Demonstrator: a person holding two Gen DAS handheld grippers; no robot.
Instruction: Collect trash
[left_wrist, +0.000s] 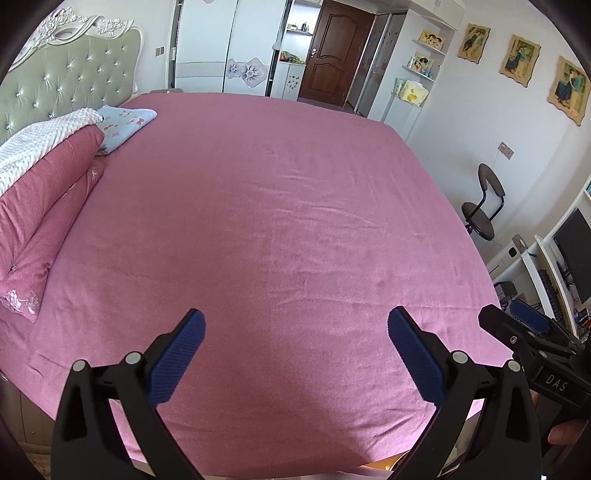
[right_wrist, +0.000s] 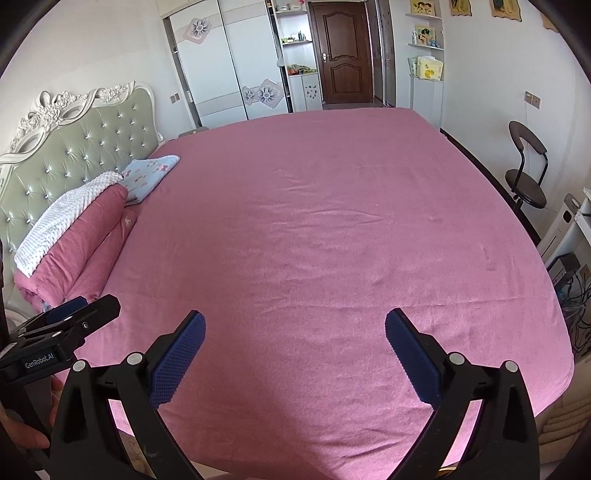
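Hovering over pink bed (left_wrist: 280, 206) — left gripper (left_wrist: 295, 350) spread | right gripper (right_wrist: 294, 350) spread — nothing held

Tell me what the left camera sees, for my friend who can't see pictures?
The open left gripper, its blue-padded fingers wide apart and empty, hangs above a big bed covered by a wrinkled pink sheet. Folded pink, white and light blue bedding is stacked by the tufted green headboard; no trash shows.

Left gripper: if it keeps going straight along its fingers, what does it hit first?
Probably the pink bedsheet. The left gripper is open, tilted down over the bed, with nothing between its fingers and the sheet. Exact contact point is unclear; depth is hard to judge.
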